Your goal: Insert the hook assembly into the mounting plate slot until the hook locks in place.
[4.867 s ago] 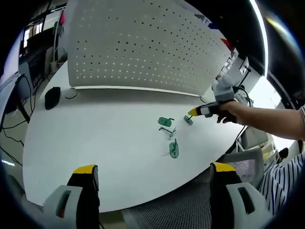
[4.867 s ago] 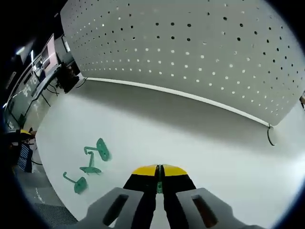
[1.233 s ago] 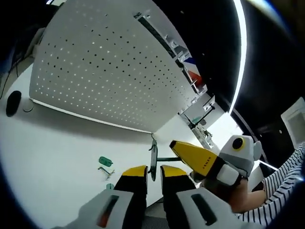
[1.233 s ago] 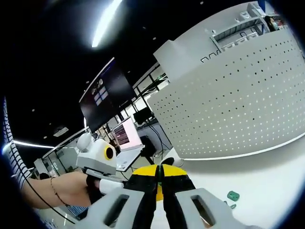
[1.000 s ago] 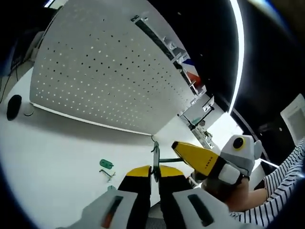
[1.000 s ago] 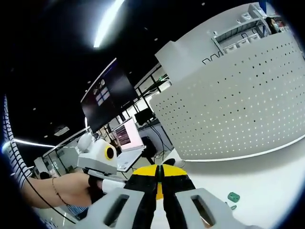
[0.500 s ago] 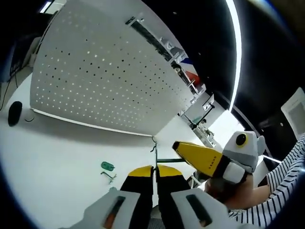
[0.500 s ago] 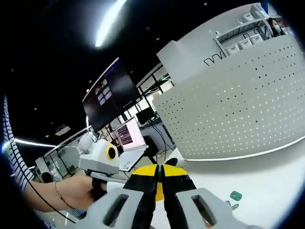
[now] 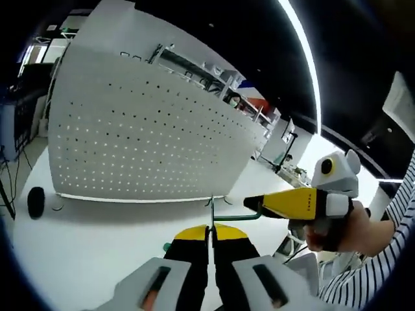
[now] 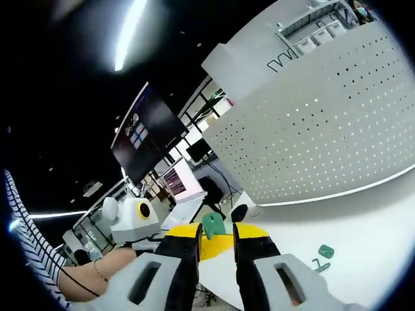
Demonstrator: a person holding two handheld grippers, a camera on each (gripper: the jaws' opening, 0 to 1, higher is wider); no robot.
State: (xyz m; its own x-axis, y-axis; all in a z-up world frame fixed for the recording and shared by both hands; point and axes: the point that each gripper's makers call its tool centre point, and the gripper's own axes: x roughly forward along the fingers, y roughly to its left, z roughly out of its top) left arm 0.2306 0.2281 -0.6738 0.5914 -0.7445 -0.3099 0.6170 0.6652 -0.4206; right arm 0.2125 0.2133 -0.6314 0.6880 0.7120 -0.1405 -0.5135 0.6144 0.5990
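Seemingly mid-assembly: the left gripper (image 9: 212,234), jaws pressed together, pinches the thin mounting plate (image 9: 211,210) edge-on above the table (image 9: 91,246). Jaws apart, the right gripper (image 10: 216,232) frames the green hook (image 10: 213,225) beside it; whether it has locked, I cannot tell, and spare green parts (image 10: 322,254) lie on the table.

Bright ceiling strip light (image 9: 305,58), dark ceiling, heavy fisheye bending, sharp focus.

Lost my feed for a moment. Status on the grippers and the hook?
Left gripper shut on hook assembly. Right gripper open, green mounting plate between jaws. Parts held above table; nothing in the way.
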